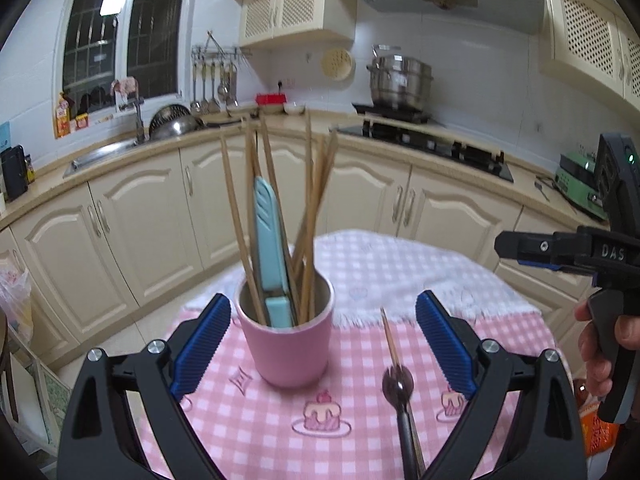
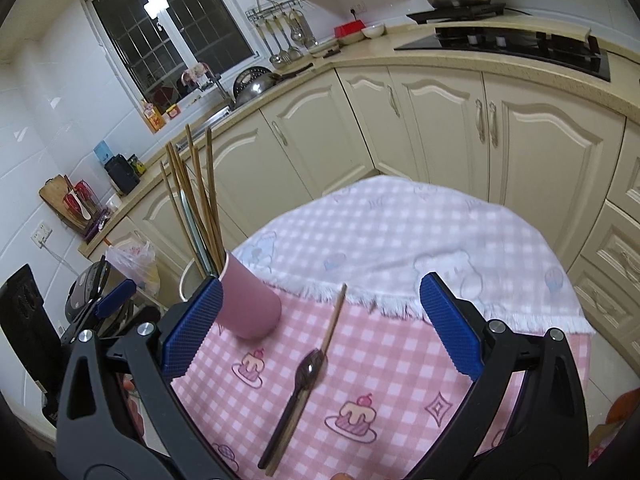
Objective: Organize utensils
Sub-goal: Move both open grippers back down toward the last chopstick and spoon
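A pink cup (image 1: 286, 340) stands on the pink checked tablecloth (image 1: 256, 432). It holds several wooden chopsticks (image 1: 236, 216) and a light blue utensil (image 1: 269, 236). A dark spoon (image 1: 400, 396) lies on the cloth across a single chopstick (image 1: 390, 338), right of the cup. My left gripper (image 1: 324, 340) is open, its jaws on either side of the cup and the spoon. My right gripper (image 2: 320, 328) is open above the spoon (image 2: 308, 372) and chopstick (image 2: 334, 320); the cup (image 2: 248, 304) is by its left finger. The right gripper also shows at the right edge of the left wrist view (image 1: 528, 250).
A white checked towel (image 2: 400, 240) covers the table's far half. Cream kitchen cabinets (image 1: 360, 196) and a counter with a sink (image 1: 108, 152), stove (image 1: 432, 140) and steel pot (image 1: 400, 80) run behind. A plastic bag (image 2: 136, 260) and appliances sit left of the table.
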A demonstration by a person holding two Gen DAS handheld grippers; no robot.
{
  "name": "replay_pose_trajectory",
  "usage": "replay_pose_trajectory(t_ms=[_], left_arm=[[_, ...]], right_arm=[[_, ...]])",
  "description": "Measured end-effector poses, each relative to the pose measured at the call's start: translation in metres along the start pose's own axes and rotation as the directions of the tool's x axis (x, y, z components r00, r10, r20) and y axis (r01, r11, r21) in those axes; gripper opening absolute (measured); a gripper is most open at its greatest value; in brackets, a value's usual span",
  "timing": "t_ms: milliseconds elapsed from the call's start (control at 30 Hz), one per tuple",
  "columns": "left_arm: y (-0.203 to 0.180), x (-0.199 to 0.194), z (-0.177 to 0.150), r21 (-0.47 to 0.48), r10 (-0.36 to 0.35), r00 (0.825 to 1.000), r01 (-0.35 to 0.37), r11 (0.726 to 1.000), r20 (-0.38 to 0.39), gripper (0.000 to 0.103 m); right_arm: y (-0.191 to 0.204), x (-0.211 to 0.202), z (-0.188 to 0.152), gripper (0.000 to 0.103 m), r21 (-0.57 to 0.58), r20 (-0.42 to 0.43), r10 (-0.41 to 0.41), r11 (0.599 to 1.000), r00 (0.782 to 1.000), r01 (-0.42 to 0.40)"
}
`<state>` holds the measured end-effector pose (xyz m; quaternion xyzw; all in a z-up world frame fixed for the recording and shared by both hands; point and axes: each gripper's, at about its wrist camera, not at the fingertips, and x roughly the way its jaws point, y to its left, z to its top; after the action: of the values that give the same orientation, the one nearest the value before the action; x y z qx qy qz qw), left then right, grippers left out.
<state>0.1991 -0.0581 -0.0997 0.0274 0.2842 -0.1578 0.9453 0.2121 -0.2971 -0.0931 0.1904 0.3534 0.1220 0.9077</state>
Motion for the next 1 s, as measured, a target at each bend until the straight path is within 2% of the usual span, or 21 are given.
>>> replay_pose_trajectory(t_ms=[267, 467, 667, 867, 1000], left_arm=[[-0.018, 0.027, -0.03, 0.044, -0.006, 0.992, 0.012, 0.999, -0.127, 0.092], [-0.033, 0.055, -0.061, 0.113, 0.02, 0.973, 0.006, 0.994, -0.229, 0.092], [-0.039, 0.072, -0.081, 0.134, 0.008, 0.95, 0.036, 0.99, -0.311, 0.092], [-0.048, 0.085, -0.093, 0.174, 0.026, 0.934, 0.039, 0.984, -0.356, 0.092], [-0.046, 0.091, -0.095, 0.173, 0.044, 0.933, 0.02, 0.985, -0.358, 0.092]], right_arm=[[-0.009, 0.001, -0.014, 0.097, 0.014, -0.032, -0.021, 1.0, 0.999, 0.022], [-0.019, 0.007, -0.024, 0.097, 0.031, -0.061, -0.036, 0.999, 0.997, 0.038], [-0.027, 0.014, -0.034, 0.097, 0.043, -0.095, -0.052, 0.998, 0.994, 0.056], [-0.033, 0.019, -0.042, 0.097, 0.05, -0.122, -0.061, 0.996, 0.991, 0.067], [-0.033, 0.021, -0.045, 0.097, 0.048, -0.133, -0.067, 0.996, 0.989, 0.074]])
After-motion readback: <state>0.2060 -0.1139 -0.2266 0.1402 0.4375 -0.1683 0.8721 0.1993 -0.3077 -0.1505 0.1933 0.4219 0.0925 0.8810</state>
